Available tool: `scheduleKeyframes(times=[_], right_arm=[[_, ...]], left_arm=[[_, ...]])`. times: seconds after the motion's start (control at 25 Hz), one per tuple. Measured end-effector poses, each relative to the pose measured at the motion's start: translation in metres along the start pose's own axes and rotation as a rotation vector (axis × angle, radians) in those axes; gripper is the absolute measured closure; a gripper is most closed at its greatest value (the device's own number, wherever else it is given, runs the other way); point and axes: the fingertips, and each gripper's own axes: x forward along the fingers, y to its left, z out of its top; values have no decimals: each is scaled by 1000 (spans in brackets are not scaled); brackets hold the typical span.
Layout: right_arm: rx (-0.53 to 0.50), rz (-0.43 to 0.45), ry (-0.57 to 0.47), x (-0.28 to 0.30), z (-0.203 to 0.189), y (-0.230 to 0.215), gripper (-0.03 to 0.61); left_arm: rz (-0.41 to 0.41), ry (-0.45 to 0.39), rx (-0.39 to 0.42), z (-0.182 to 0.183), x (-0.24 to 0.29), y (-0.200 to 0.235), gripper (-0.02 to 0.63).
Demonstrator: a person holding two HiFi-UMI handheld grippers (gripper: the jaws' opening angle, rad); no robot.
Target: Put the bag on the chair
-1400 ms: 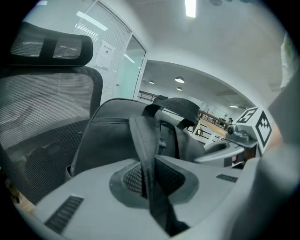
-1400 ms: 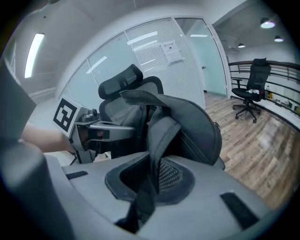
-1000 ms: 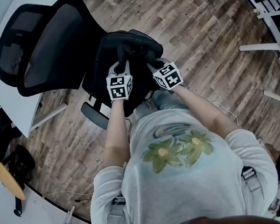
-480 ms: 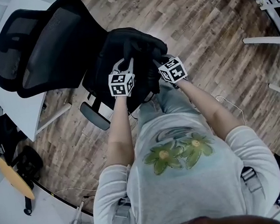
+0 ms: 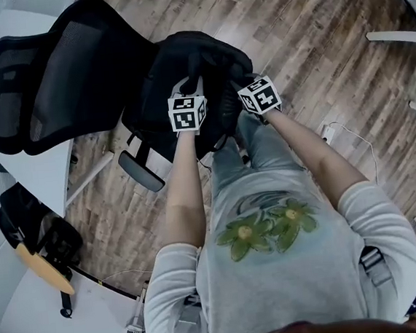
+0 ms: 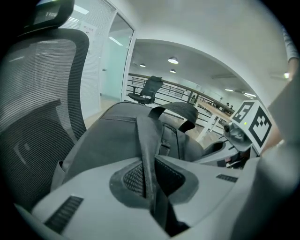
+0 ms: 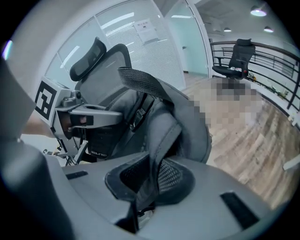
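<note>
The left gripper (image 6: 147,183) and right gripper (image 7: 150,180) are each clamped on a strap (image 6: 146,140) of the black bag (image 5: 183,62), which hangs over the chair (image 5: 74,72) seat's front edge, perhaps touching it.

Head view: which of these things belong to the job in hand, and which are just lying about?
Part of the job:
- black bag
- left gripper, shut on one bag strap
- right gripper, shut on another strap
- mesh chair

Just lying about:
- white table
- distant office chair
</note>
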Motion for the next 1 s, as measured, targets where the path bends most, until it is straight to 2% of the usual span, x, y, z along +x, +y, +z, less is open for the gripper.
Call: scheduleKeyframes(times=[0.2, 0.36, 0.4, 0.52, 0.56, 0.64, 0.88, 1.0], right_arm=[[42, 3, -21, 3, 0, -2, 538], [131, 81, -81, -1, 5, 5, 537], [170, 103, -92, -2, 5, 6, 535], [237, 128, -113, -7, 10, 8, 515], [239, 119, -118, -9, 12, 8, 506], [237, 100, -123, -11, 18, 8, 449], [204, 17, -140, -28, 26, 2, 366], [243, -26, -176, -44, 30, -1, 354]], left_arm=[[27, 37, -12, -3, 13, 3, 569], [-5, 69, -64, -4, 17, 0, 568], [-27, 94, -58, -6, 18, -3, 554], [-54, 141, -6, -9, 20, -10, 408], [-32, 120, 0, -5, 19, -7, 353], [20, 58, -17, 2, 13, 1, 331], [59, -16, -44, 11, -17, 15, 327], [42, -73, -57, 22, -39, 16, 327]])
